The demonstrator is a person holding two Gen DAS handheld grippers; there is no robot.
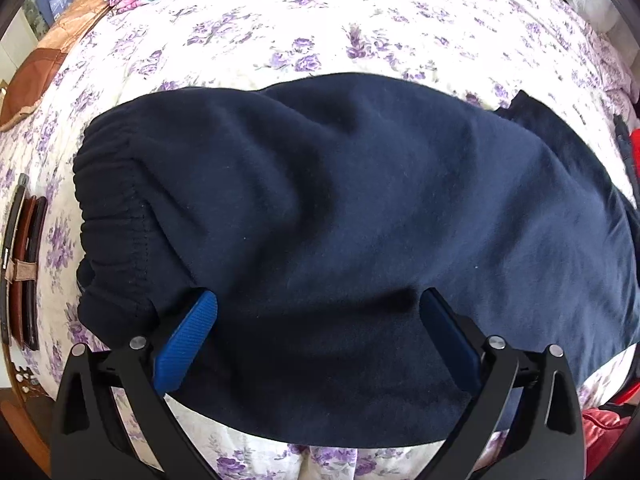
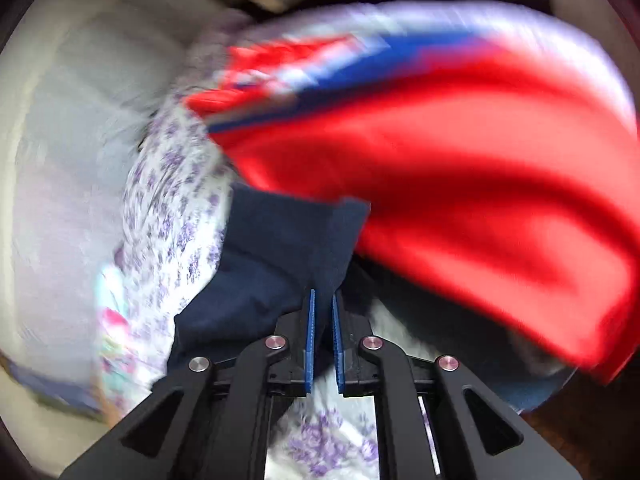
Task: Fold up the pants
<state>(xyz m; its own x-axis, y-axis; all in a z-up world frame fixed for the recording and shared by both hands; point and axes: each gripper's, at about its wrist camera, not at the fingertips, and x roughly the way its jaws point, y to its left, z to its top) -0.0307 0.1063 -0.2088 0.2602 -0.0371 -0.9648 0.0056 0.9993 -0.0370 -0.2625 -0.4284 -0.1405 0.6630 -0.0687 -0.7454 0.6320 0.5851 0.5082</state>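
left wrist: dark navy fleece pants (image 1: 340, 216) lie folded across the lilac-flowered bed (image 1: 304, 28), gathered waistband at left, right end cut off; left gripper (image 1: 318, 308) spread wide over near edge | right wrist: blurred; right gripper (image 2: 323, 300) pinches navy fabric (image 2: 280, 248) beside red cloth (image 2: 480, 168)

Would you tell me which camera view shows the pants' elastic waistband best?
The left wrist view: the gathered waistband of the navy pants lies sharp and unobstructed at left. The right wrist view is blurred and shows only a pants end clamped in the right gripper.
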